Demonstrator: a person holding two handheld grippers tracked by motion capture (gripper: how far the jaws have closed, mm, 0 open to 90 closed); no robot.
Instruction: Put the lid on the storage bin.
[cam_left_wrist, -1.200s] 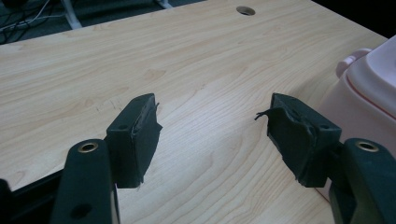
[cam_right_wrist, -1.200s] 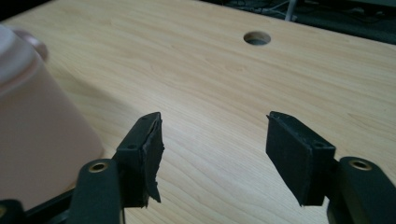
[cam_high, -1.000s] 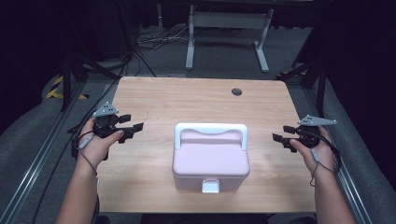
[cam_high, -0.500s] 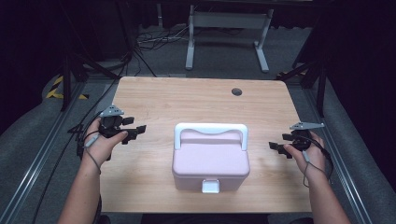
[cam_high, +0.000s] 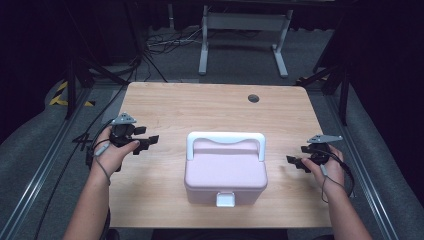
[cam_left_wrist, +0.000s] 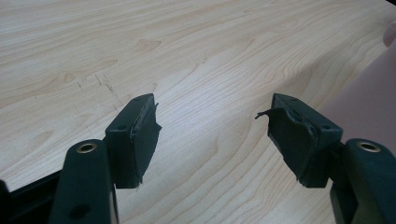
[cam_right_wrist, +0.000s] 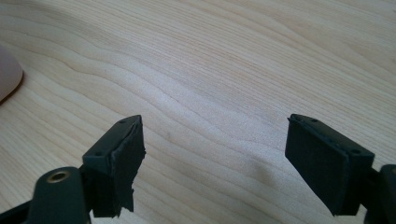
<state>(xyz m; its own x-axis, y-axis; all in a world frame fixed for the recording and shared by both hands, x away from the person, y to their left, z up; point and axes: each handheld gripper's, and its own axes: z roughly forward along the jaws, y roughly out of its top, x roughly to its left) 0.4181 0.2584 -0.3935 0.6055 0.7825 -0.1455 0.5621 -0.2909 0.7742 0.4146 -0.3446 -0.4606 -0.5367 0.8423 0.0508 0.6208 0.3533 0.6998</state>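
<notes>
A pink box (cam_high: 225, 172) with a white handle (cam_high: 225, 137) and a white front latch (cam_high: 225, 200) stands shut in the middle of the wooden table (cam_high: 165, 105). My left gripper (cam_high: 148, 143) is held left of the box, jaws pointing at it and open (cam_left_wrist: 212, 116) over bare wood, with the pink box's side (cam_left_wrist: 369, 102) at the right. My right gripper (cam_high: 296, 155) hovers low to the right of the box. Its jaws have just been opening and stand wide open (cam_right_wrist: 215, 135), nothing between them, with a pink corner of the box (cam_right_wrist: 7, 74) at far left.
A dark round hole (cam_high: 253, 98) is in the table near its far edge. Metal rails (cam_high: 45, 170) run along both sides of the table. A grey stand (cam_high: 245, 30) and cables lie on the floor beyond.
My right hand has sunk toward the table top beside the box. The left hand has barely shifted. The box has not moved.
</notes>
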